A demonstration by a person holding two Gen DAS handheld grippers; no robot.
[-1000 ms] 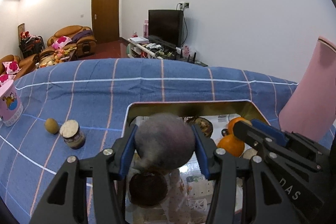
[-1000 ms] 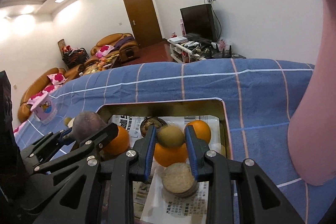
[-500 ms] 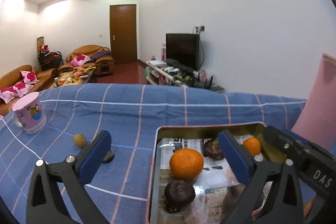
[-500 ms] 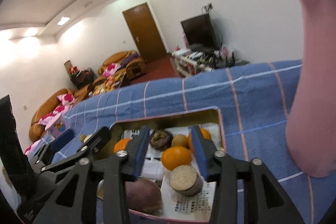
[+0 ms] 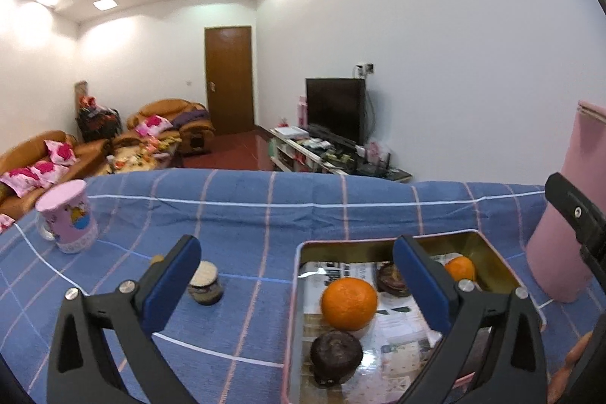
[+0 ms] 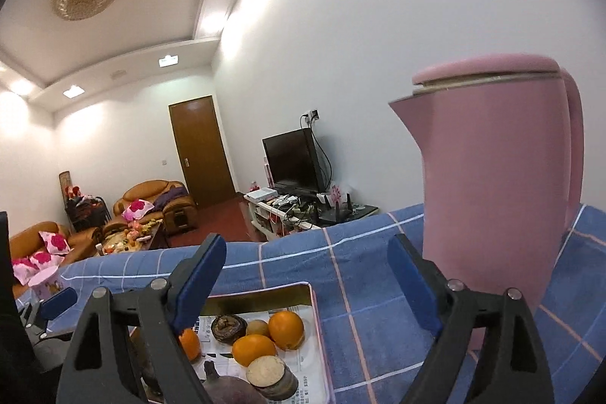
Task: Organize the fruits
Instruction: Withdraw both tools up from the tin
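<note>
A metal tray [image 5: 378,242] lined with newspaper sits on the blue checked cloth. In it lie an orange [image 5: 349,302], a dark round fruit [image 5: 335,358], a dark cut fruit [image 5: 390,278] and a second orange [image 5: 459,268]. My left gripper [image 5: 297,284] is open and empty above the tray's left edge. In the right wrist view the tray [image 6: 316,324] holds oranges [image 6: 286,329], a kiwi [image 6: 257,327], a purple fruit [image 6: 231,390] and a cut-faced piece [image 6: 270,375]. My right gripper [image 6: 306,286] is open and empty above the tray's far right corner.
A small jar [image 5: 205,283] and a small brown fruit [image 5: 156,258] stand on the cloth left of the tray. A pink cup [image 5: 68,216] stands at far left. A tall pink kettle [image 6: 496,184] stands right of the tray, close to my right gripper.
My left gripper opened and let the purple fruit go into the tray. My right gripper opened and let the kiwi go. Both grippers have risen and pulled back.
</note>
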